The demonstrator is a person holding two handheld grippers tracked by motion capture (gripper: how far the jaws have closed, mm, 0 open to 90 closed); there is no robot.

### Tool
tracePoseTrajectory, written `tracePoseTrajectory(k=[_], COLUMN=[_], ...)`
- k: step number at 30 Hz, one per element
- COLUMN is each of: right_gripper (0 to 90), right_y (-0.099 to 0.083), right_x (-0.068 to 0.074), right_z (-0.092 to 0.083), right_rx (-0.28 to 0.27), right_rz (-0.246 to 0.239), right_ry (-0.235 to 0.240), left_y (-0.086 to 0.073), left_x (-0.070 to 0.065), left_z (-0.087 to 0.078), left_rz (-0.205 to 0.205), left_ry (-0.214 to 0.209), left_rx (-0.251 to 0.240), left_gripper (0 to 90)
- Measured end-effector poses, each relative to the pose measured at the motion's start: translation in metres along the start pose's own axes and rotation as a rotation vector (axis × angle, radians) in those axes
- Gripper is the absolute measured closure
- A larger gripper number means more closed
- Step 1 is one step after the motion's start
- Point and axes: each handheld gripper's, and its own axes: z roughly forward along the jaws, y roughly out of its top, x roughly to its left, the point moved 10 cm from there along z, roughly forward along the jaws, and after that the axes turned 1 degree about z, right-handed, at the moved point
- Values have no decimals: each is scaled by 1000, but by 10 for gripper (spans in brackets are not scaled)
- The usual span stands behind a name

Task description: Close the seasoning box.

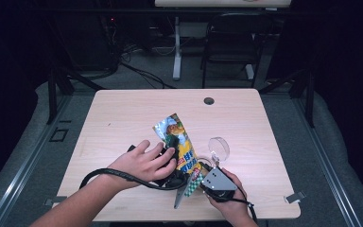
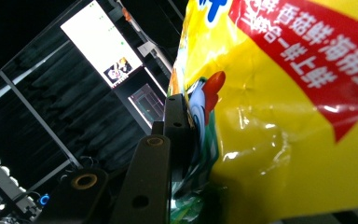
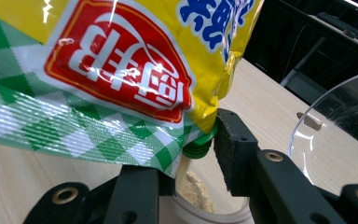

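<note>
Pouch [image 1: 182, 146] clamped by left gripper [image 1: 168, 176] | right gripper [image 1: 203, 176] gripping green spout [image 3: 197, 147]

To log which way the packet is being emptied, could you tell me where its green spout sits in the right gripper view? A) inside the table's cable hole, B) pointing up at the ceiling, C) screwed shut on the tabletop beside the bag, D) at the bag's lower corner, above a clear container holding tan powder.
D: the green spout pokes from the lower corner of the yellow bag, directly over the clear container with tan powder inside.
</note>
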Motion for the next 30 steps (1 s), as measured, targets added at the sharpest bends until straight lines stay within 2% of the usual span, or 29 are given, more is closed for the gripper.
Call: tracePoseTrajectory(k=[3, 13, 14, 17, 19, 22, 23, 30], right_gripper=[702, 702, 702, 702, 702, 702, 702, 702], right_y=[0, 0, 0, 0, 0, 0, 1, 1], right_x=[0, 0, 0, 0, 0, 0, 0, 0], right_z=[0, 0, 0, 0, 0, 0, 0, 0], right_rx=[0, 0, -1, 0, 0, -1, -1, 0], right_rz=[0, 1, 1, 1, 1, 2, 2, 3], right_ry=[0, -1, 0, -1, -1, -1, -1, 0], left_y=[1, 0, 1, 0, 1, -1, 1, 1], left_x=[-1, 1, 0, 1, 1, 1, 0, 2], left_z=[1, 0, 1, 0, 0, -1, 0, 0], left_rz=[-11, 4, -17, 8, -7, 5, -10, -7], left_ry=[1, 2, 5, 0, 4, 0, 1, 4], left_rx=[-9, 0, -16, 4, -8, 6, -8, -9], left_gripper=[817, 817, 817, 817, 817, 817, 817, 817])
